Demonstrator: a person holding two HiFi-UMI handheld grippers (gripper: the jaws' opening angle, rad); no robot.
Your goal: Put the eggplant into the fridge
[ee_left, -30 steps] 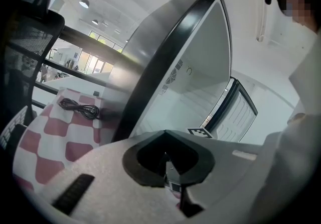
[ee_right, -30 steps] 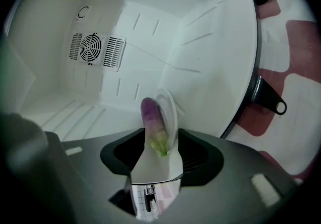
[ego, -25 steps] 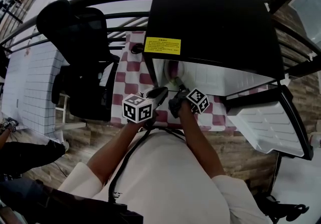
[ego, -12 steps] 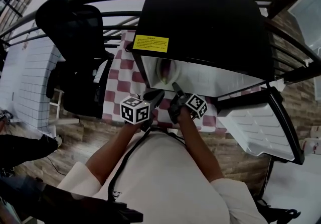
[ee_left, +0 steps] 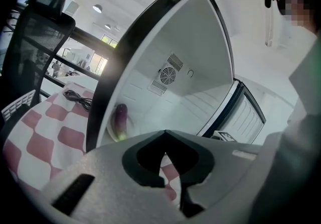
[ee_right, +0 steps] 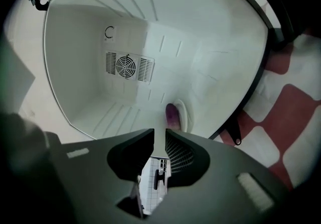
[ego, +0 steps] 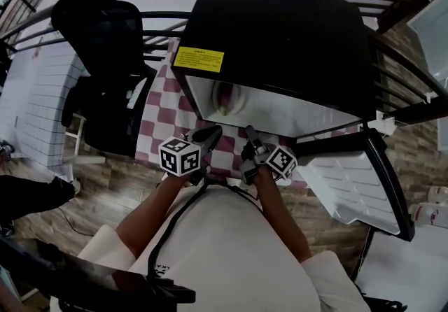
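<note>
The purple eggplant [ego: 225,97] lies on a white plate [ego: 238,102] inside the open black mini fridge [ego: 280,31]. It also shows in the left gripper view as the eggplant [ee_left: 120,117] and in the right gripper view as the eggplant [ee_right: 172,114]. Both grippers hover just outside the fridge mouth, over the checked cloth. My left gripper [ego: 213,133] has its tips touching, and nothing is in the left gripper [ee_left: 163,133]. My right gripper [ego: 249,134] has just been closing; a narrow gap stays between the tips of the right gripper [ee_right: 159,135], with nothing in it.
The fridge door [ego: 353,181] swings open to the right. A red and white checked cloth [ego: 157,104] covers the table, with a coiled cable [ee_left: 77,98] on it. A black office chair [ego: 105,45] stands at the left. Metal rails [ego: 395,48] run behind.
The right gripper has drawn back out of the fridge mouth toward the person, and its jaws have narrowed. The eggplant stays on the plate inside. The left gripper has hardly moved.
</note>
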